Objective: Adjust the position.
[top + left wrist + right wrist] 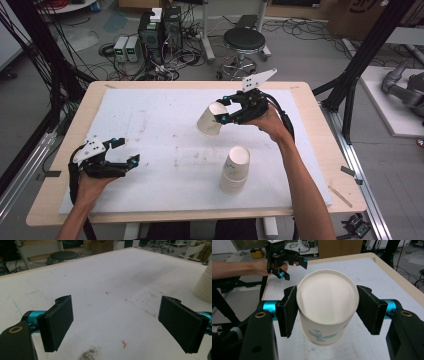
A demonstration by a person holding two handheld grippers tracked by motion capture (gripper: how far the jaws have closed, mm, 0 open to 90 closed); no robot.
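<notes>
Cup stack [235, 170] at 5 o'clock on counter [150, 125]. Right gripper [224, 109] at 1 o'clock, jaws holding paper cup [211, 119] aloft, tilted. Left gripper [125, 152] at 8 o'clock, jaws wide, nothing between.

A wooden table [310, 107] is carrying a stained white foam sheet [160, 130] over most of its top. A stack of paper cups [235, 170] is standing upside down near the sheet's right front.

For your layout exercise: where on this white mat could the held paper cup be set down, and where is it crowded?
Bare mat lies between the left gripper and the cup stack. Crowded: around that stack, beneath the right gripper holding the paper cup.
</notes>
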